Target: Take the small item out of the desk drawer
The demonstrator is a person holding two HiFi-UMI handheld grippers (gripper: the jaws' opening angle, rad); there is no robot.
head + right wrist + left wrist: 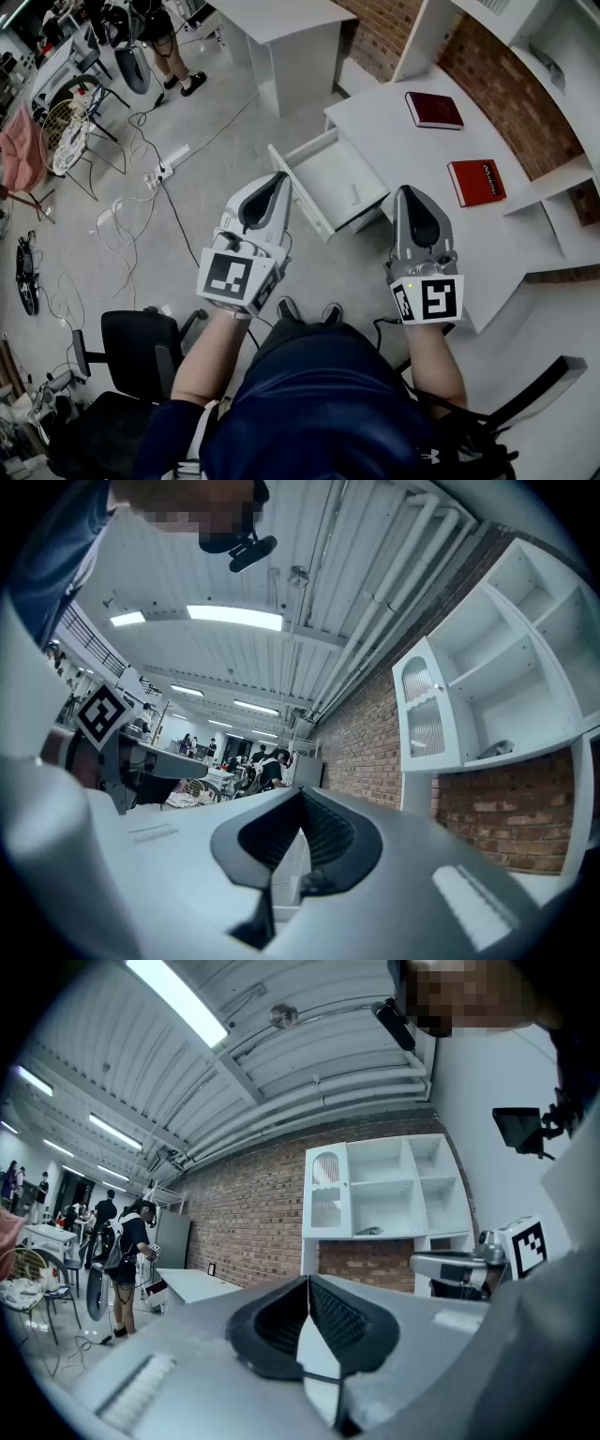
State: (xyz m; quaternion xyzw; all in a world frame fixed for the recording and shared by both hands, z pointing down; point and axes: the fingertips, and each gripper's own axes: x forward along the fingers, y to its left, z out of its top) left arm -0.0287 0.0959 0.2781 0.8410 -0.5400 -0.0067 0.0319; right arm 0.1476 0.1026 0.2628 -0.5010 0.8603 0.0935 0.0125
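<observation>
The white desk drawer (328, 174) stands pulled out from the white desk (394, 131), slanting toward the left in the head view. A small pale item (354, 195) lies on its floor near the desk side, too faint to identify. My left gripper (279, 177) hovers just left of the drawer's front corner, shut and empty. My right gripper (407, 191) hangs over the desk edge right of the drawer, also shut with nothing in it. In the left gripper view (307, 1284) and the right gripper view (300, 795) the jaws meet and face a brick wall and white shelves.
Two red books (434, 110) (476, 182) lie on the desk. A white shelf unit (384, 1185) stands against the brick wall. A second white desk (281, 37) is at the back, cables (141, 206) trail over the floor, and a black chair (131, 342) stands at the left.
</observation>
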